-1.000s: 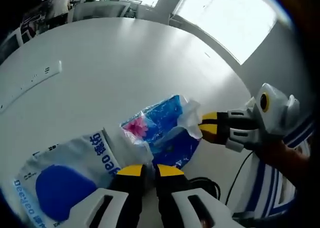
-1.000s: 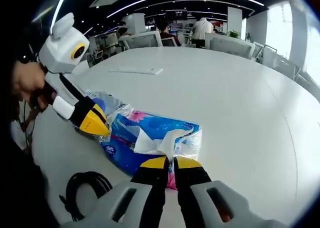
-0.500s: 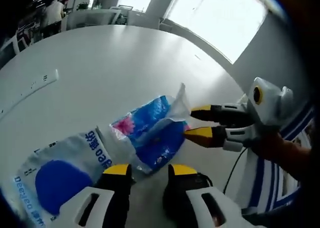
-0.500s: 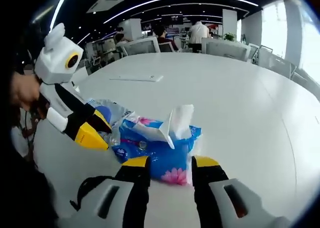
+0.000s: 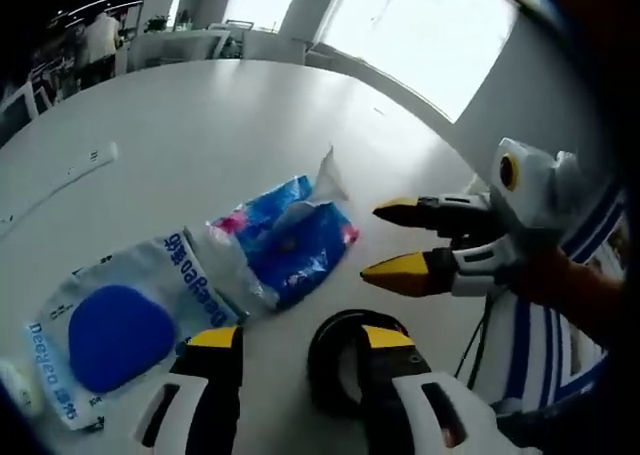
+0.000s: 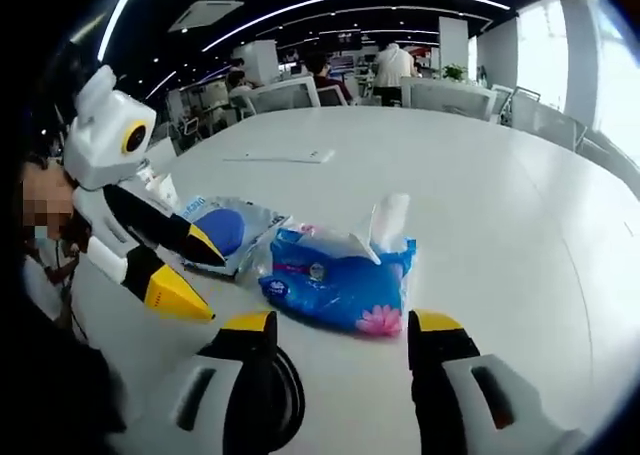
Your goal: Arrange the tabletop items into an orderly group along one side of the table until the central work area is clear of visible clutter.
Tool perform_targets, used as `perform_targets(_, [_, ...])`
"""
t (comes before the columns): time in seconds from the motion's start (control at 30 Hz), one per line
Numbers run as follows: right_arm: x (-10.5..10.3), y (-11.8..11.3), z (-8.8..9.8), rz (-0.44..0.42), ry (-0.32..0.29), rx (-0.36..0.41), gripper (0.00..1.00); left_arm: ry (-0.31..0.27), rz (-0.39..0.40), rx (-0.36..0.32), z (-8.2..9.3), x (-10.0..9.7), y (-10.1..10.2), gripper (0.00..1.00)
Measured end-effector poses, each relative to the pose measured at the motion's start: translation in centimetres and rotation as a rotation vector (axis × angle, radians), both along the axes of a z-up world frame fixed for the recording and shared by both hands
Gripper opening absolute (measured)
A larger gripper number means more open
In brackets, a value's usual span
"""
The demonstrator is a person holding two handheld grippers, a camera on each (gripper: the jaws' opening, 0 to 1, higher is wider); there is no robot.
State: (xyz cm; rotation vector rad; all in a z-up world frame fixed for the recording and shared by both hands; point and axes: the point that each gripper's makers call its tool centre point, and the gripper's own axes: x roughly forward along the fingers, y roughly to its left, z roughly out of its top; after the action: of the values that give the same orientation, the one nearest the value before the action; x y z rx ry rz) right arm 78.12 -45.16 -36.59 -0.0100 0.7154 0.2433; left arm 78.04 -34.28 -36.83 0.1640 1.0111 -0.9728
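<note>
— Both grippers are wide open and holding nothing. See the left gripper (image 5: 300, 340) at the bottom there? And the right gripper (image 6: 345, 325) is the same, jaws far apart.

— Where is the blue tissue pack?

— The tissue pack (image 6: 340, 280) lies flat on the white table (image 6: 480, 175), just in front of the right gripper, with a white tissue sticking up out of the top. Right beside it, touching or almost touching, is the wipes bag (image 5: 120, 320), the clear one with the big blue shape on it.

— What's that black thing down low?

— A coiled black cable (image 5: 335, 350), very near the left gripper's jaws. Farther off there's a long white power strip (image 5: 60, 175), well apart from the rest.

— So what part of the job is this?

— I think the two soft packs are now sitting together as a group near the table's edge, and nobody is gripping them. The power strip looks like the next thing to fetch. A gripper would have to reach far across, pinch it, and bring it over beside the packs. The cable may need tidying too.
</note>
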Motion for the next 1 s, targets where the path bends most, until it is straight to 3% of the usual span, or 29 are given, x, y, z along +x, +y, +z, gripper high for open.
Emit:
perform_targets(0.23, [-2.3, 1.1, -0.9, -0.003, 0.067, -0.021, 0.53, 0.026, -0.028, 0.020, -1.0, -2.3, 0.4, 0.45])
perform_targets(0.37, [-3.6, 2.0, -1.5, 0.006, 0.075, -0.021, 0.51, 0.054, -0.043, 0.037, -1.9, -3.7, 0.8, 0.45])
perform_targets(0.43, [-4.5, 2.5, -2.1, 0.004, 0.113, -0.018, 0.50, 0.060, -0.046, 0.042, -2.2, -4.1, 1.0, 0.45])
perform_targets(0.53, [-5.2, 2.9, -2.7, 0.013, 0.115, -0.035, 0.49, 0.071, -0.049, 0.048, -2.5, -4.8, 1.1, 0.44])
perform_targets(1.0, [-7.6, 3.4, -4.3, -0.064, 0.169, 0.001, 0.30, 0.126, 0.006, 0.060, -3.7, -6.4, 1.0, 0.28])
